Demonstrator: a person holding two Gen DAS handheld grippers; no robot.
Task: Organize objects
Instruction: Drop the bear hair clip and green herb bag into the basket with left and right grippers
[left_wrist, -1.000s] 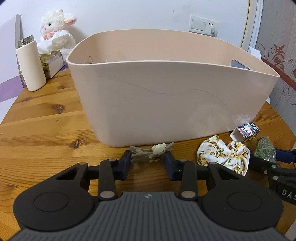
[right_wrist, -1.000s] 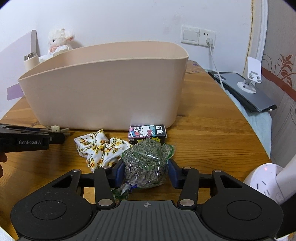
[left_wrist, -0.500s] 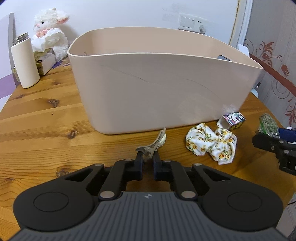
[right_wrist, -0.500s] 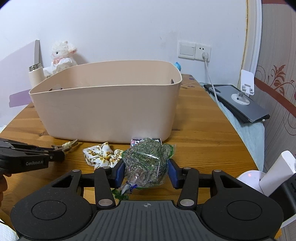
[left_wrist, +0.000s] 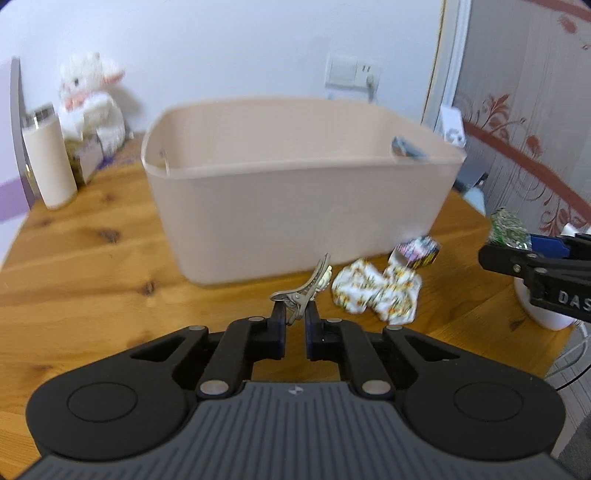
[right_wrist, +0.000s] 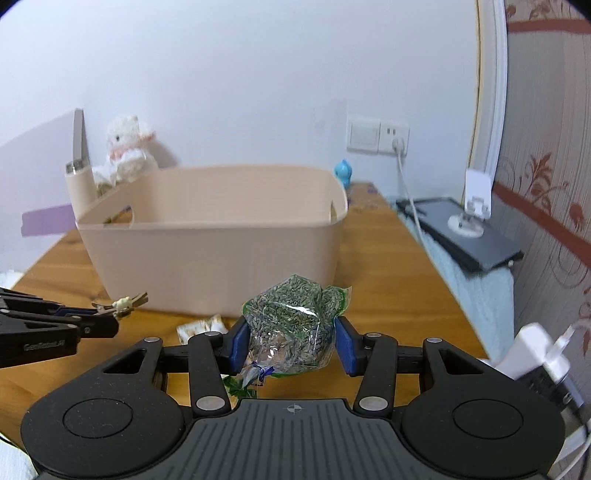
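A large beige plastic bin (left_wrist: 295, 206) stands on the wooden table (left_wrist: 81, 280); it also shows in the right wrist view (right_wrist: 218, 251). My left gripper (left_wrist: 294, 314) is shut on a metal hair clip (left_wrist: 306, 286) with a small bear charm, held above the table in front of the bin. The clip also shows in the right wrist view (right_wrist: 123, 303). My right gripper (right_wrist: 290, 341) is shut on a clear bag of dried green herbs (right_wrist: 291, 317), lifted before the bin's right end. A floral scrunchie (left_wrist: 376, 293) and a small cartoon box (left_wrist: 419, 251) lie on the table by the bin.
A cream tumbler (left_wrist: 50, 170), a tissue box and a white plush lamb (left_wrist: 92, 107) stand at the table's back left. A tablet with a white stand (right_wrist: 469, 229) lies to the right. A white power strip (right_wrist: 535, 350) sits near the right edge.
The left gripper closed on the hair clip and lifted it. Both grippers have risen and drawn back from the bin, the right one still holding the herb bag.
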